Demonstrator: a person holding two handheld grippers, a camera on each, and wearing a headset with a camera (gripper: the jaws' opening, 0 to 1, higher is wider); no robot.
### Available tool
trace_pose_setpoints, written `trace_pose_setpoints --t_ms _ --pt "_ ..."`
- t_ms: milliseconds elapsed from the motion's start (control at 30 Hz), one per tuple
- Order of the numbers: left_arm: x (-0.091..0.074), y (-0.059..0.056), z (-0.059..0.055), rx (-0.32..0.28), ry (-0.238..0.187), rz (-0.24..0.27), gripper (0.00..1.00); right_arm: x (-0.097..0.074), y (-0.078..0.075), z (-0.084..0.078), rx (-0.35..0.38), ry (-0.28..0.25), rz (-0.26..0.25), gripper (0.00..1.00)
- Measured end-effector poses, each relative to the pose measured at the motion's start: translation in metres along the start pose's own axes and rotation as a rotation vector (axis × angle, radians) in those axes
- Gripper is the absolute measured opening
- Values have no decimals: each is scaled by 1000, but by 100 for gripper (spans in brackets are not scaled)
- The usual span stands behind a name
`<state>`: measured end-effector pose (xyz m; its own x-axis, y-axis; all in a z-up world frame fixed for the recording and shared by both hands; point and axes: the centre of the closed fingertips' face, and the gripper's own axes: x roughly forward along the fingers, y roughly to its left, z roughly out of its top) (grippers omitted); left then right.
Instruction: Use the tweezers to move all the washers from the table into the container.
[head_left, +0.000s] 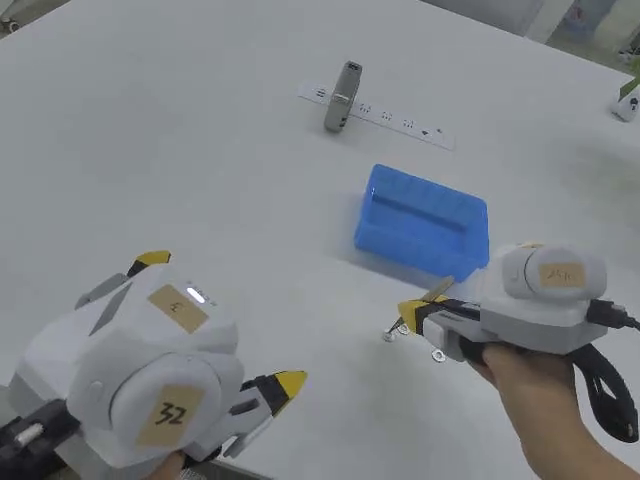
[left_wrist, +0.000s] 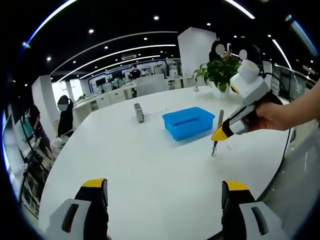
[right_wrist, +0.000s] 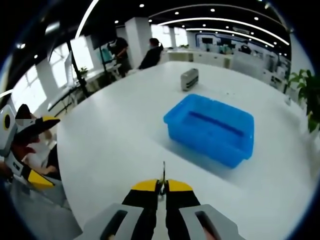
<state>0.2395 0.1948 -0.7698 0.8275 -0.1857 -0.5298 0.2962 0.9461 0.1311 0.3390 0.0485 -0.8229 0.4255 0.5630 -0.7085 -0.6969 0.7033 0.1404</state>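
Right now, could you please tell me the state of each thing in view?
Left gripper: open, holding nothing.
Right gripper: shut on tweezers.
Tweezers: gripped, tip pointing down by the washers.
Washers: loose on the table.
Container: upright, open-topped, no washers seen inside.

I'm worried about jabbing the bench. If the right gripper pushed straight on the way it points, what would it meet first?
Probably the table: the tweezers in the right gripper slant down, tips almost on it beside a washer. The blue container sits off that line.
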Motion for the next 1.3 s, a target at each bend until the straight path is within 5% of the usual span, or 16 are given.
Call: trace_pose_setpoints --t_ms 467,933,1300 --pt "0 -1 0 1 3 -4 96 -7 1 -5 29 0 6 3" --pt "1 -1 0 1 4 -5 96 -2 -7 -1 -14 -3 -14 3" --pt "1 0 0 0 3 -3 96 -2 4 -5 -67 -2 -30 3"
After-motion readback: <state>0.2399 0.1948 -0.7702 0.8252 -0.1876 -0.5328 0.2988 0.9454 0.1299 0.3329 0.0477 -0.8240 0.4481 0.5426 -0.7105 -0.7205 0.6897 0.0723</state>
